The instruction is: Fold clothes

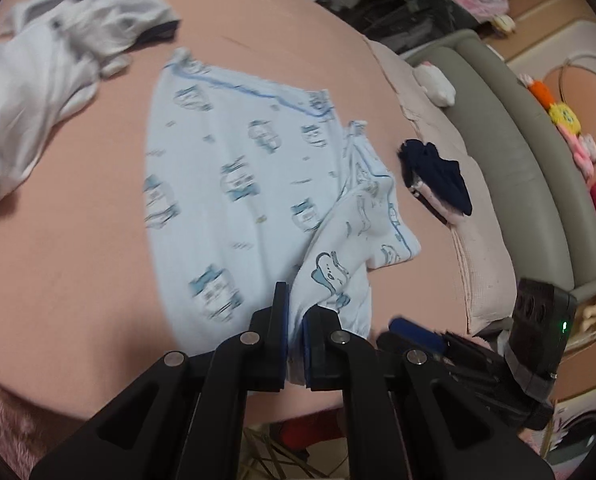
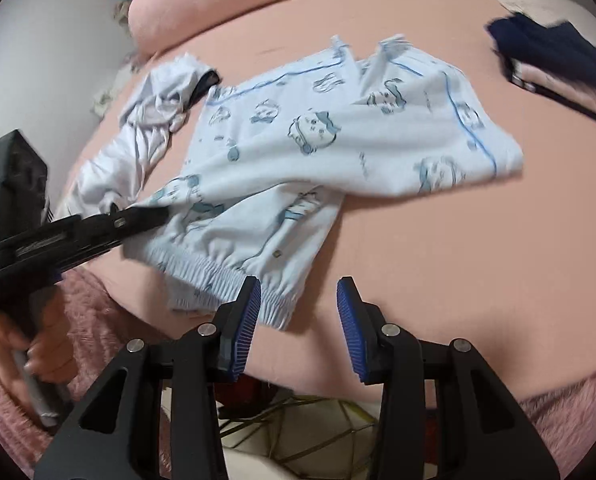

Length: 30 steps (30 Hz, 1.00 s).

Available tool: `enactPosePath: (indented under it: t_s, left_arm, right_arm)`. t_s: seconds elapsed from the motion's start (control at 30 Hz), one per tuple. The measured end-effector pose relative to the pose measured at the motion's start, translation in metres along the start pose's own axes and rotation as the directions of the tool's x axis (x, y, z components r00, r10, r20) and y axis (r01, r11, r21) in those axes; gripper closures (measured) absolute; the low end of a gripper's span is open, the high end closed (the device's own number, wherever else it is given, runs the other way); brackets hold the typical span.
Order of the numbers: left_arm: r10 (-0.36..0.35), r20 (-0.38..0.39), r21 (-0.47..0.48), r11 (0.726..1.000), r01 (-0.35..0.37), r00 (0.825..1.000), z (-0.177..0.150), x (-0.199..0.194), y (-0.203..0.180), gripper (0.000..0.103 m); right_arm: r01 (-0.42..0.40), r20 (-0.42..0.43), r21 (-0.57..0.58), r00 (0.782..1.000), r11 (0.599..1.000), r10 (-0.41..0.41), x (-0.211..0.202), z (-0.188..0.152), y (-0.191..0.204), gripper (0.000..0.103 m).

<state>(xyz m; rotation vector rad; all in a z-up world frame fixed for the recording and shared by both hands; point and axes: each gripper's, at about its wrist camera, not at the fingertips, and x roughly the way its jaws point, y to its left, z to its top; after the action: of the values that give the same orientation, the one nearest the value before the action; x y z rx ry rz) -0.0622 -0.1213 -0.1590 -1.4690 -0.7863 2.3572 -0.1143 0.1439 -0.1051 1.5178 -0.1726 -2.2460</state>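
Note:
A light blue pyjama garment point(image 1: 233, 184) printed with blue cartoon figures lies spread on a pink bed sheet point(image 1: 77, 260). My left gripper point(image 1: 295, 344) is shut on a lifted fold of that garment near its waistband. In the right wrist view the same garment point(image 2: 338, 152) lies ahead, its elastic waistband point(image 2: 225, 276) nearest to me. My right gripper point(image 2: 298, 320) stands open just in front of the waistband's right end, its left pad point(image 2: 245, 320) over the hem and nothing between the pads. The left gripper point(image 2: 153, 214) shows there from the side, clamped on the cloth.
A crumpled white garment point(image 1: 37, 80) lies to the back left, also in the right wrist view point(image 2: 137, 140). A dark navy item point(image 1: 438, 176) sits on a pale pink blanket point(image 1: 478, 240) at the bed's right edge. A pink pillow point(image 2: 201, 4) lies at the far end. A hand point(image 2: 29, 348) holds the left gripper's handle.

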Motion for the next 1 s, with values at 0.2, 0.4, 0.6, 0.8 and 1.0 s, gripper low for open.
enactPosePath:
  t_s: [0.2,0.4,0.6,0.8,1.0]
  left_arm:
    - [0.06,-0.025,-0.063,0.996,-0.062,0.998,-0.02,0.009,0.036,0.097]
    - [0.125,-0.096,-0.047,0.99,-0.13,0.987,-0.032,0.029,0.044,0.095]
    - [0.055,-0.096,-0.055,0.997,-0.061,0.994,-0.038,0.017,0.041,0.088]
    - [0.135,-0.091,-0.015,0.99,-0.137,0.987,-0.038,0.026,0.037,0.087]
    - [0.06,-0.018,-0.015,0.998,-0.06,0.998,-0.039,-0.002,0.035,0.084]
  right_arm:
    - [0.043,-0.025,-0.034,0.999,0.999,-0.043,0.027,0.0,0.006,0.063]
    - [0.109,-0.038,-0.065,0.993,0.992,-0.112,0.044,-0.01,-0.006,0.063]
    - [0.102,0.007,-0.029,0.995,0.994,-0.102,0.026,-0.021,-0.022,0.071]
    - [0.064,0.02,-0.02,0.998,0.998,-0.063,0.033,-0.013,-0.021,0.071]
    - [0.102,0.03,-0.012,0.994,0.995,-0.102,0.022,-0.016,-0.024,0.078]
